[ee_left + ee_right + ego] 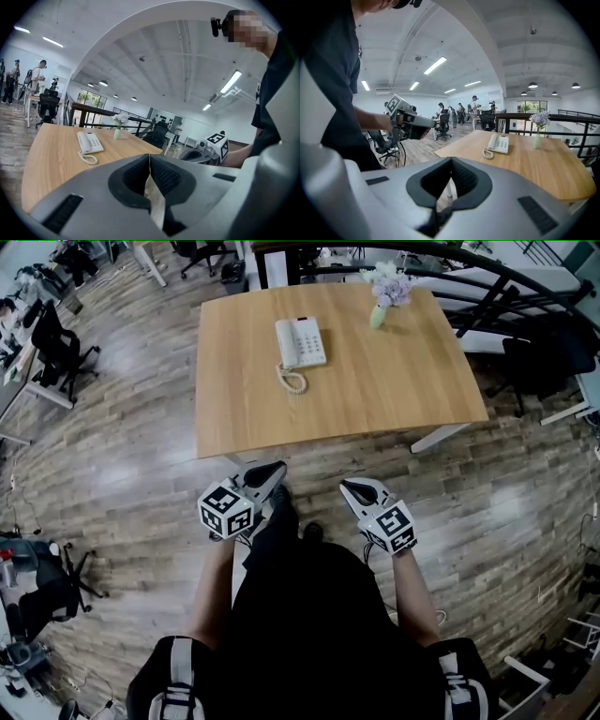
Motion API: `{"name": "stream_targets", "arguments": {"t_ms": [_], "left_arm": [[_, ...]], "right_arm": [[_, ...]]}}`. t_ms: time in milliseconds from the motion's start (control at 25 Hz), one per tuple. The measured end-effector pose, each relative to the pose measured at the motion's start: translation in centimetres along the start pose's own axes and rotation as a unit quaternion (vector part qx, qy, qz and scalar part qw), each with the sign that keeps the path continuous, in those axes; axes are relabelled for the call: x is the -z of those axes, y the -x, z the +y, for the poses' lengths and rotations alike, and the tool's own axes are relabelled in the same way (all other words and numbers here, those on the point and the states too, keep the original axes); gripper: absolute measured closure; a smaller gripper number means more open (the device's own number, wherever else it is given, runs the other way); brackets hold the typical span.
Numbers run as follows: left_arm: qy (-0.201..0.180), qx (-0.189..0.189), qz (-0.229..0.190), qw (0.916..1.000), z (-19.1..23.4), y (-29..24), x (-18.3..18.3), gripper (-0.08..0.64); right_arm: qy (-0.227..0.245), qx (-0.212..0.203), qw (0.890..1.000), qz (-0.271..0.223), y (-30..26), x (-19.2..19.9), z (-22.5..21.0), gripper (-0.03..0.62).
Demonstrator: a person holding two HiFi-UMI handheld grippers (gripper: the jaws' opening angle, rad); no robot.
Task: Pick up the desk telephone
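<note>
A white desk telephone point(301, 342) with a coiled cord lies on the far half of a wooden table point(375, 399). It also shows in the left gripper view as a small telephone point(89, 142) and in the right gripper view as a telephone point(499, 144). Both grippers hang over the floor, short of the table's near edge. My left gripper point(273, 471) is shut and holds nothing. My right gripper point(349, 487) is shut and holds nothing too. The left gripper's jaws point(149, 161) and the right gripper's jaws point(451, 165) meet at the tips.
A small green vase of pale flowers point(385, 292) stands at the table's far right. Black office chairs point(56, 348) and desks stand at the left. A dark railing point(525, 287) curves behind the table. Wooden floor point(506, 502) surrounds it.
</note>
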State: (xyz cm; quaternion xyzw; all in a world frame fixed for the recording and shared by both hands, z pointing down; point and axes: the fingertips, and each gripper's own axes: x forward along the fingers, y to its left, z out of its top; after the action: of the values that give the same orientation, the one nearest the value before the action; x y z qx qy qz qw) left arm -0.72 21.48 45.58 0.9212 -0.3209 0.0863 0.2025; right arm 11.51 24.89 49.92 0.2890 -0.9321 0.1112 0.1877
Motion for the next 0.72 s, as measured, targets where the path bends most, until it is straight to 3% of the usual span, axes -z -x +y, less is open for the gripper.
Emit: {"name": "stream_targets", "arguments": {"t_ms": [480, 720], "left_arm": [[-0.003, 0.0, 0.005, 1.0, 0.1, -0.3, 0.0, 0.537], [0.005, -0.001, 0.012, 0.9999, 2.3, 0.6, -0.1, 0.537]], "right_arm": [[-0.01, 0.005, 1.0, -0.007, -0.5, -0.3, -1.0, 0.568], [-0.023, 0.022, 0.999, -0.008, -2.5, -1.2, -1.8, 0.568]]}}
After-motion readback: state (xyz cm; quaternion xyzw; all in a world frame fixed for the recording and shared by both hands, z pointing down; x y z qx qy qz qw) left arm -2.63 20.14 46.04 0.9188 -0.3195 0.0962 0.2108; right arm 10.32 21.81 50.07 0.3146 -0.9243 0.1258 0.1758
